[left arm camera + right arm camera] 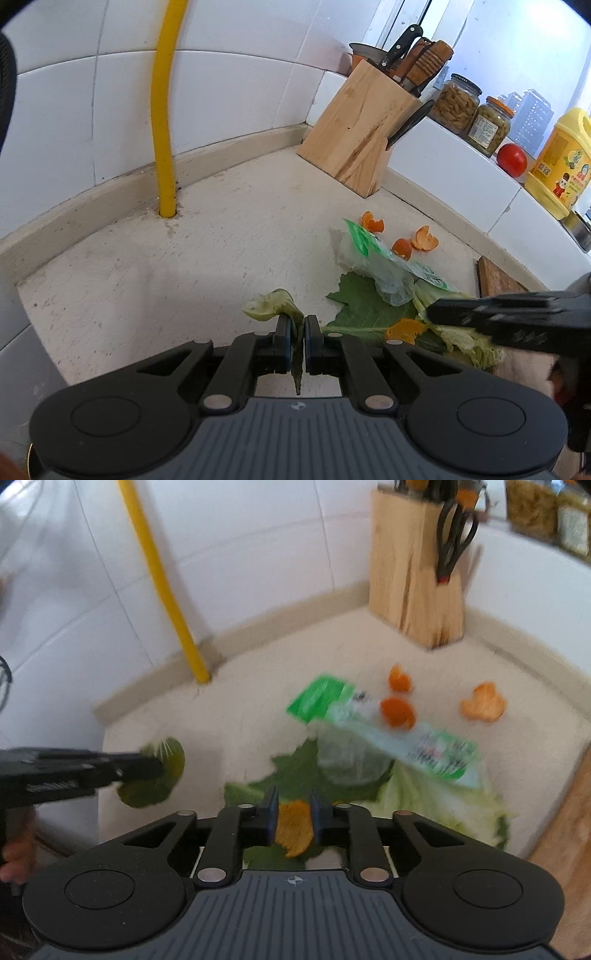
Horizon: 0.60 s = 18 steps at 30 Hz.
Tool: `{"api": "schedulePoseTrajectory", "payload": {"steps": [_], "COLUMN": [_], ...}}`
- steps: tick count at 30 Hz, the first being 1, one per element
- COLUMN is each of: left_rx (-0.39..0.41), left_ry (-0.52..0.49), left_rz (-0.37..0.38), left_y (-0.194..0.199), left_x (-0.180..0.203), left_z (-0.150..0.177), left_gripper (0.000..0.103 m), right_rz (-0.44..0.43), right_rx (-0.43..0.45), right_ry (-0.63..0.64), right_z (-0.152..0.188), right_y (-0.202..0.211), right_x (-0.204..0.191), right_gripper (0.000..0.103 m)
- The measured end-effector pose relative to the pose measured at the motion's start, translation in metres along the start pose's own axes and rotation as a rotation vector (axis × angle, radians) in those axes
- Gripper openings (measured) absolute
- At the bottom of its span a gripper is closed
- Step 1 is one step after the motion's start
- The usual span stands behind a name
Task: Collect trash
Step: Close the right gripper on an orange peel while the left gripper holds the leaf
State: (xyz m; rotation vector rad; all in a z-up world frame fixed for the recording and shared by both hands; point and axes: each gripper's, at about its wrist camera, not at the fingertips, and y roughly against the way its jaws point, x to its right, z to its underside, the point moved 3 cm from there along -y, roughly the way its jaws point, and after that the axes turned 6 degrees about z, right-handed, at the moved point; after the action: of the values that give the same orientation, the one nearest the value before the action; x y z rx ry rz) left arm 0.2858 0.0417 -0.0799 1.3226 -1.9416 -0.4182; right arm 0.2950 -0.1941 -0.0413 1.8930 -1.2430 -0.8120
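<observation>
Orange peels (424,239), a green-and-white printed bag (388,731), dark green leaf (364,306), yellow pipe (164,110), speckled beige counter (184,258).

**A home kitchen corner**

I am looking at a home kitchen. A wooden knife block (364,125) stands in the corner of a pale stone desk (147,266), full of knives, with scissors (456,535) on its side. White wall tiles (236,92) rise behind it. On the ledge right of the block sit pickle jars (458,103), a tomato (511,159) and a yellow oil jug (561,166). In front of the block lie orange peels (424,240) and cabbage leaves (369,306).
</observation>
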Motion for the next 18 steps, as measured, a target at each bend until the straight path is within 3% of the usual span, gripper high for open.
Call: {"api": "schedulePoseTrajectory", "payload": {"steps": [2, 3, 7, 11, 18], "left_rx": [0.003, 0.004, 0.004, 0.000, 0.021], "left_ry": [0.000, 0.001, 0.003, 0.008, -0.009], "left_rz": [0.001, 0.000, -0.003, -0.005, 0.003], "left_y": [0.003, 0.005, 0.011, 0.014, 0.025], "left_x": [0.000, 0.000, -0.001, -0.001, 0.004], "left_z": [0.002, 0.003, 0.009, 0.013, 0.015], "left_gripper": [0.007, 0.007, 0.007, 0.007, 0.007], "right_rz": [0.007, 0.009, 0.061, 0.059, 0.022], "right_rx": [-0.030, -0.036, -0.022, -0.024, 0.048], "right_ry": [0.016, 0.027, 0.083, 0.069, -0.024], "right_z": [0.008, 0.012, 0.020, 0.019, 0.013], "right_y": [-0.013, -0.016, -0.014, -0.006, 0.028], "right_x": [-0.004, -0.006, -0.017, -0.013, -0.001], "right_gripper": [0.055, 0.053, 0.013, 0.005, 0.003]}}
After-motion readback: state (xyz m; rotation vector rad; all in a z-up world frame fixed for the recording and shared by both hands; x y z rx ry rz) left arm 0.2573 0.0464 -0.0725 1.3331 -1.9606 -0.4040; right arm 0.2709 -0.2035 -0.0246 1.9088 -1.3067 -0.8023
